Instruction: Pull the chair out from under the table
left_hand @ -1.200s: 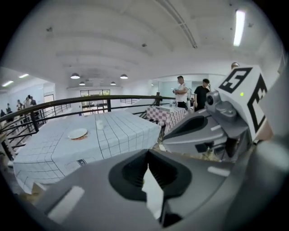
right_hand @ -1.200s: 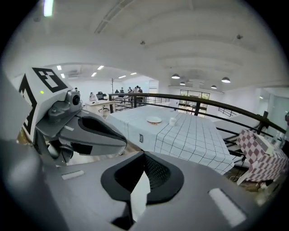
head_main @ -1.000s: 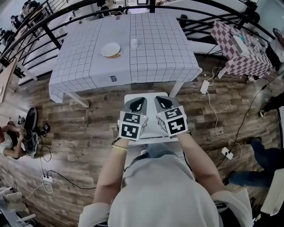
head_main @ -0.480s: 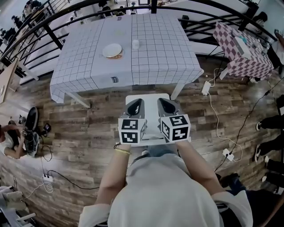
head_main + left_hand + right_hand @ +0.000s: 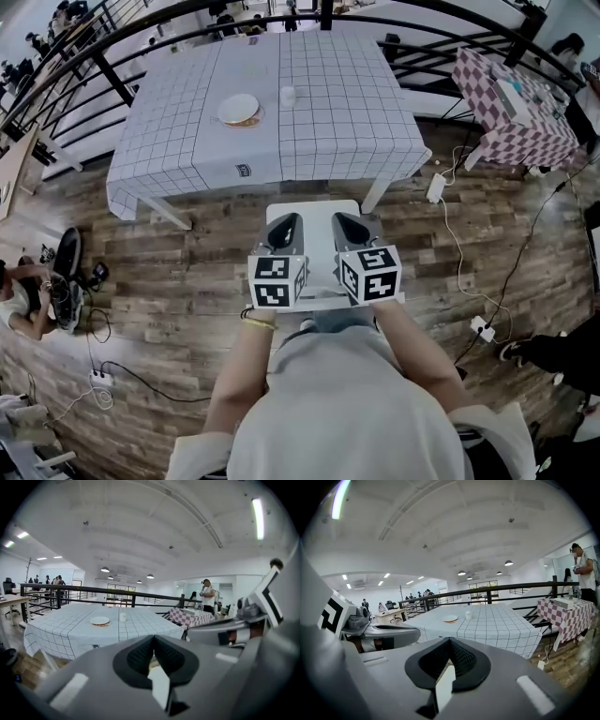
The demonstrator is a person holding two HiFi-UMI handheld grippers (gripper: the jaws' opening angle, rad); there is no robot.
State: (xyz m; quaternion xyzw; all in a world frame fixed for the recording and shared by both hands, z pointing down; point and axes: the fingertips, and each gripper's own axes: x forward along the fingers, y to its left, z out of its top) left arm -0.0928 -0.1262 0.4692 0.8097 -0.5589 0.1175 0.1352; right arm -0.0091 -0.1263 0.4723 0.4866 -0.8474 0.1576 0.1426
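A white chair [image 5: 314, 211] stands on the wood floor just in front of the table [image 5: 356, 122], which wears a white checked cloth; the chair's far edge lies near the cloth's hem. Both grippers hover side by side over the seat. My left gripper [image 5: 286, 227] is shut, and its pads [image 5: 140, 656] meet with nothing between them. My right gripper [image 5: 349, 225] is shut too, pads [image 5: 461, 658] together. A white strip of the chair [image 5: 159, 686] shows below the left pads, and the chair [image 5: 445, 686] shows the same way below the right pads. On the table sit a plate [image 5: 237, 108] and a cup [image 5: 287, 94].
A pink checked table [image 5: 511, 103] stands at the right. Cables and a power adapter [image 5: 436, 185] lie on the floor right of the chair. A black railing [image 5: 94, 56] curves behind the table. A person [image 5: 19, 300] sits at the left, and someone's legs [image 5: 553, 352] are at the right.
Both grippers have rolled from leaning together to sitting level, side by side over the seat. The bystanders' legs at the right have shifted.
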